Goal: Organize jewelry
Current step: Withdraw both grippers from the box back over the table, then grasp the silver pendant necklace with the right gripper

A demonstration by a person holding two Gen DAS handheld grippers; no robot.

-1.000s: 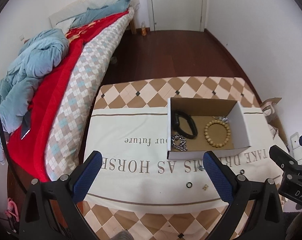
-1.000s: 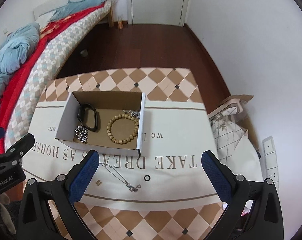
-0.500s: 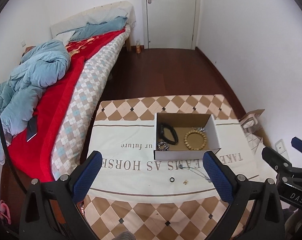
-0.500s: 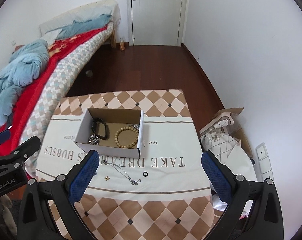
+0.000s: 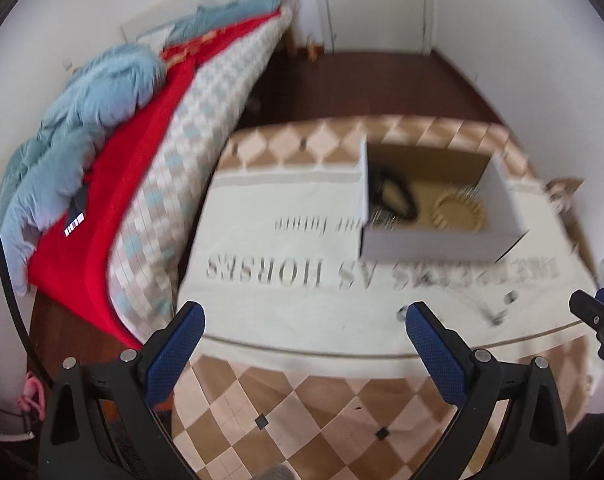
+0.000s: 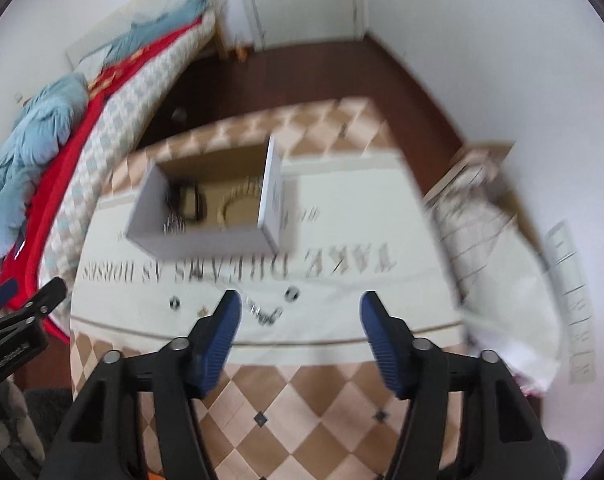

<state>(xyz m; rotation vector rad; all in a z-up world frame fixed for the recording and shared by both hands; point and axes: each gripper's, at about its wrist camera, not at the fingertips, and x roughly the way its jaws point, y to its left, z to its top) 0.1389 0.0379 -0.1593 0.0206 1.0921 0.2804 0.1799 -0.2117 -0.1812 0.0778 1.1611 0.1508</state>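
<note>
Both views are motion-blurred. A white cardboard box (image 5: 437, 246) (image 6: 206, 244) stands on the table cloth and holds a black band (image 5: 393, 196) (image 6: 188, 202), a wooden bead bracelet (image 5: 459, 212) (image 6: 238, 204) and a silver chain (image 6: 174, 226). In front of the box lie a thin necklace (image 6: 264, 312) (image 5: 491, 312), two small black rings (image 6: 292, 294) (image 6: 174, 303) and a tiny gold piece (image 6: 200, 312). My left gripper (image 5: 302, 340) is open and empty above the near cloth. My right gripper (image 6: 300, 328) is open, narrower, just right of the necklace.
A bed (image 5: 114, 152) with red and blue bedding runs along the left. A bag (image 6: 497, 240) leans at the table's right edge by the white wall. Dark wooden floor (image 5: 361, 84) and a door lie beyond the table.
Both grippers have dropped closer to the table and the view has tilted. The right gripper's fingers have closed partway and moved toward the necklace. The jewelry has not moved.
</note>
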